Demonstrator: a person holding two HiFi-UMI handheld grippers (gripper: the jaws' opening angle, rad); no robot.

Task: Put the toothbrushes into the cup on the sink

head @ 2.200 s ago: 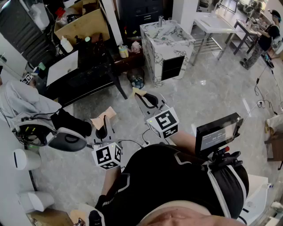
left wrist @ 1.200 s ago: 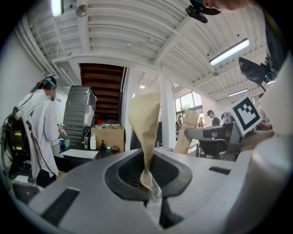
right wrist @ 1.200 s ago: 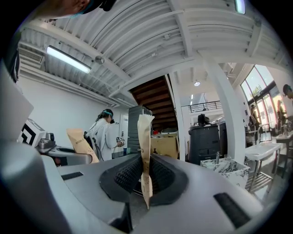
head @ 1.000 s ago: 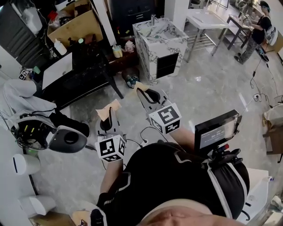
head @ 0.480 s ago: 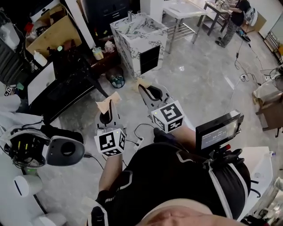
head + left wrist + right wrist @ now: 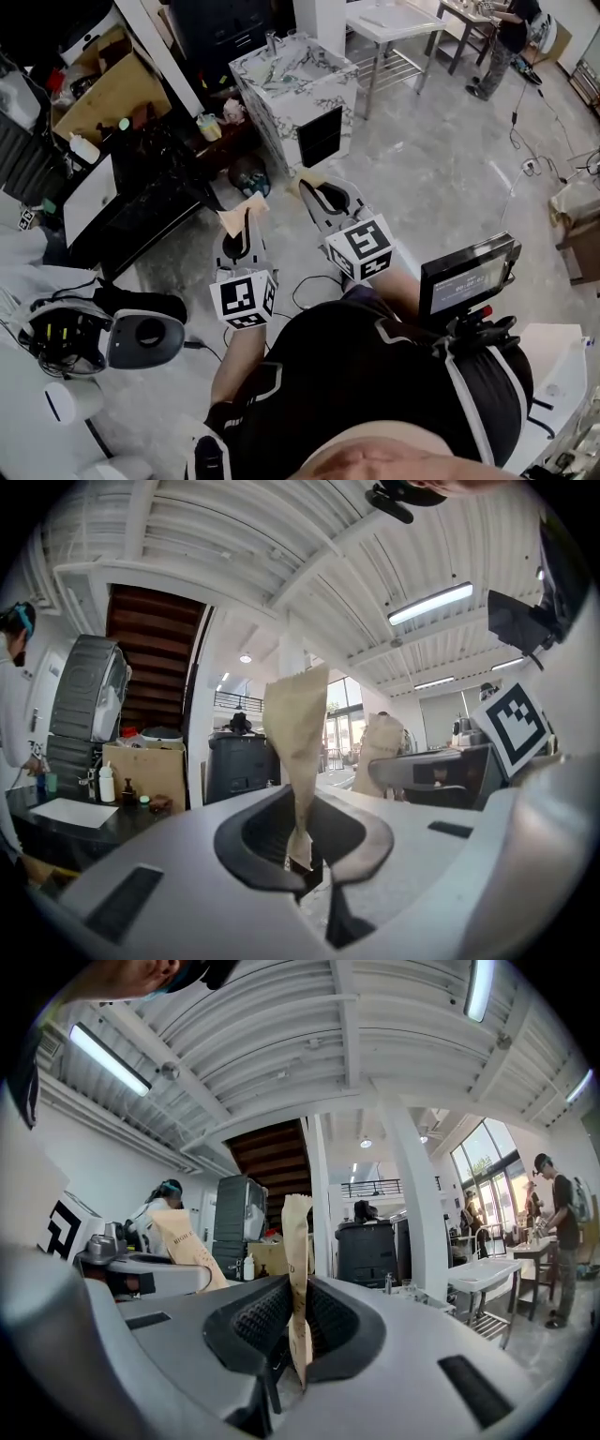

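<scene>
My left gripper [image 6: 246, 232] is shut on a tan paper packet [image 6: 242, 210] that stands up from its jaws. In the left gripper view the packet [image 6: 298, 733] rises between the dark pads of the left gripper [image 6: 302, 838]. My right gripper [image 6: 321, 194] is shut on a second tan packet [image 6: 308, 176], which in the right gripper view [image 6: 297, 1260] is pinched upright in the right gripper [image 6: 298, 1330]. Both grippers point level across the floor toward a marble-patterned sink stand [image 6: 292, 82] with a faucet [image 6: 270, 39]. I cannot make out a cup on it.
A black table with a white sheet [image 6: 89, 202] and a cardboard box [image 6: 98, 89] stand at the left. A white metal table [image 6: 398, 23] and a person [image 6: 506, 37] are at the back right. A small monitor [image 6: 469, 274] hangs at my right side, and cables lie on the grey floor.
Both grippers have moved forward across the floor toward the marble sink stand, each still holding its packet. The scene has shifted in the head view as I walk.
</scene>
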